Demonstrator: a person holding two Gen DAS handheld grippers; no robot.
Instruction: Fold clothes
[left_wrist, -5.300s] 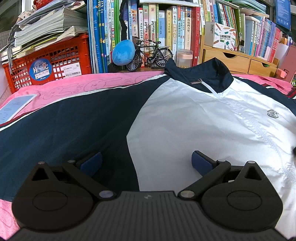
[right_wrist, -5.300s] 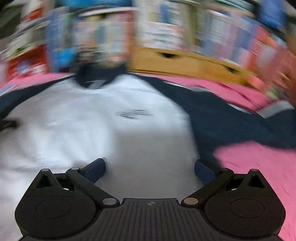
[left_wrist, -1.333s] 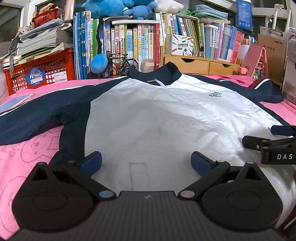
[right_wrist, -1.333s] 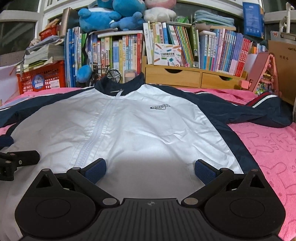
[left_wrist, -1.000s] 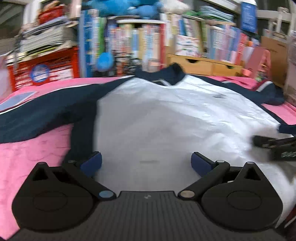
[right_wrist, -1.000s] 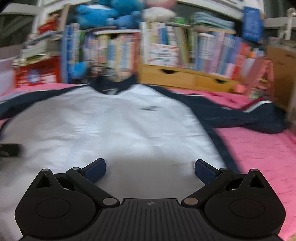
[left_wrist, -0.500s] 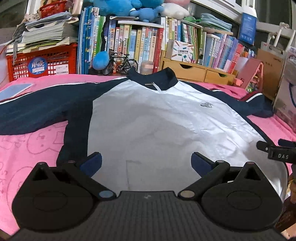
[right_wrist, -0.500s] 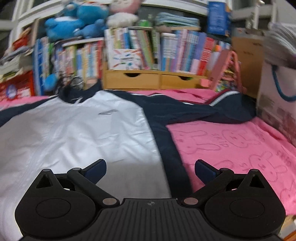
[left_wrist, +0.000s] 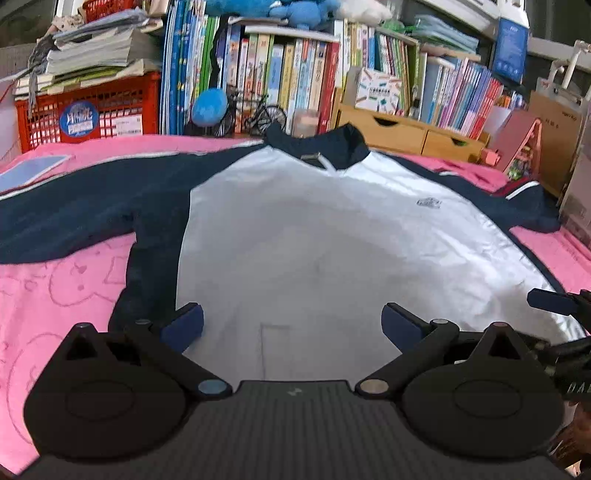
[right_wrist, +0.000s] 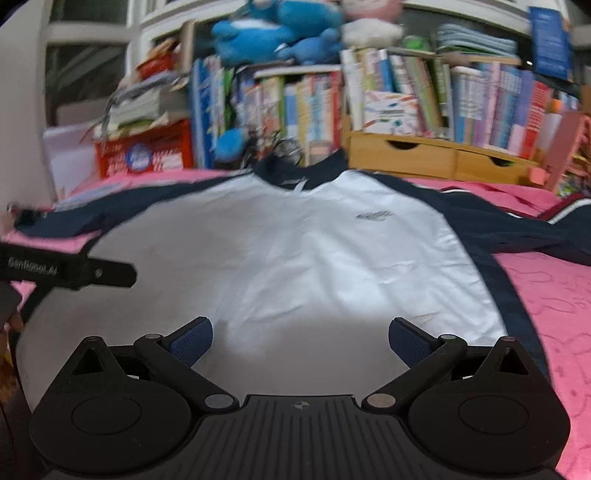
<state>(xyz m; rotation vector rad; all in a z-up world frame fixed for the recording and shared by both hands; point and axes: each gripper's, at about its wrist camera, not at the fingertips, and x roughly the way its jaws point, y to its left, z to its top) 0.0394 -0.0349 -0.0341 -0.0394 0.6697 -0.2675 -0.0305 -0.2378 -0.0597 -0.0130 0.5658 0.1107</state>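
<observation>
Pink bunny-print blanket (left_wrist: 66, 280) covers the work surface; soft base, so cloth will likely drag a bit rather than slide.

White-and-navy jacket (left_wrist: 314, 236) spread flat on it, front up, collar (left_wrist: 317, 142) toward the far bookshelf (left_wrist: 295, 85), hem toward the person. Zipped shut as far as I can see. Laid open like this, presumably to get sleeves in first.

Left sleeve (left_wrist: 74, 206) runs straight out along the blanket, flat. Right sleeve (right_wrist: 535, 232) angles outward, its striped cuff (right_wrist: 569, 210) bunched near the blanket's far edge. That one may need straightening before it folds cleanly.

Left gripper (left_wrist: 291, 323) hovers low over the hem on the jacket's left half, jaws spread wide, holding nothing. One blue pad (left_wrist: 184, 325) sits above the navy side panel, the other above white fabric.

Right gripper (right_wrist: 301, 338) likewise released and empty, over the hem's right half. Right view somewhat blurred; whether pads touch cloth I cannot tell.

Judgement: folding not yet begun. Both tools are stationed at the bottom edge, one per side, a sensible spot to choose between hem and sleeves.

Small chest logo (right_wrist: 373, 215) faces up.
</observation>
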